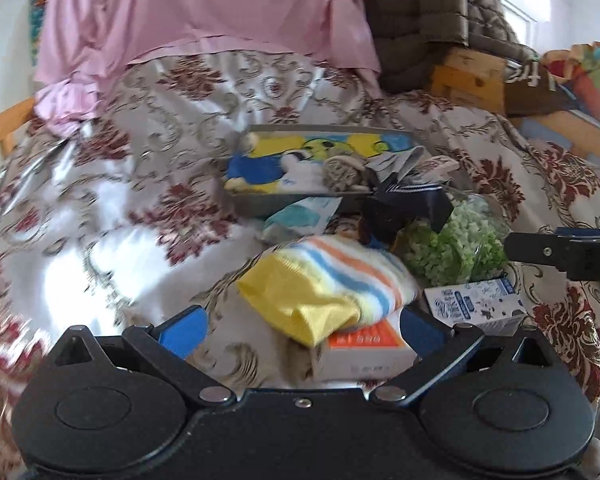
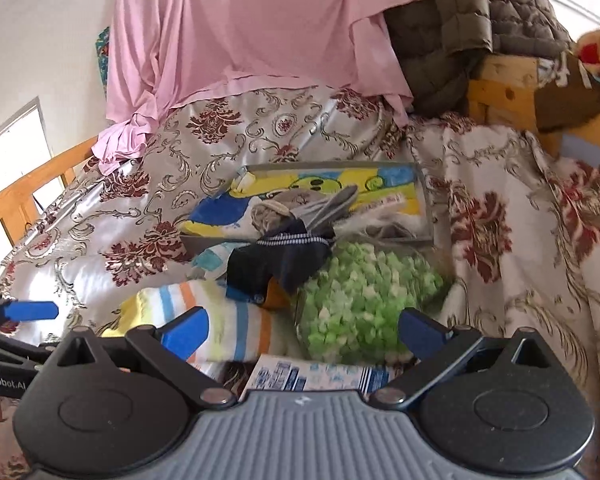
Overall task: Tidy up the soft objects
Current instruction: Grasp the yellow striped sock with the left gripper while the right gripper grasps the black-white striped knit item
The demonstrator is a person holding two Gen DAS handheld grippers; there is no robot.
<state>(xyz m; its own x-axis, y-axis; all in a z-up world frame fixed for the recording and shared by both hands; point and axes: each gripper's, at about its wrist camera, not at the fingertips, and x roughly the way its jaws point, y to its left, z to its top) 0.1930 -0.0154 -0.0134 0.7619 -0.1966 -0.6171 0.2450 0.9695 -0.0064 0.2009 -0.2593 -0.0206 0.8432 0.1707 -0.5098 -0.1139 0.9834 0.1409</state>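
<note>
A striped yellow, orange and blue sock (image 1: 332,280) lies on the floral bedspread, also in the right wrist view (image 2: 220,320). My left gripper (image 1: 304,326) is open, its blue pads either side of the sock's near end. A dark navy sock (image 1: 408,204) (image 2: 284,260) lies behind it at the rim of a grey tray (image 1: 260,204) (image 2: 426,200) that holds a yellow and blue cloth (image 1: 268,160) and grey socks (image 2: 300,204). My right gripper (image 2: 304,330) is open over a bag of green pieces (image 2: 360,304) (image 1: 456,248).
An orange and white box (image 1: 364,350) lies under the striped sock. A white and blue carton (image 1: 476,304) (image 2: 312,374) lies near the bag. A pink sheet (image 1: 204,12), a brown quilted jacket (image 1: 420,24) and wooden bed frame (image 2: 500,92) stand behind.
</note>
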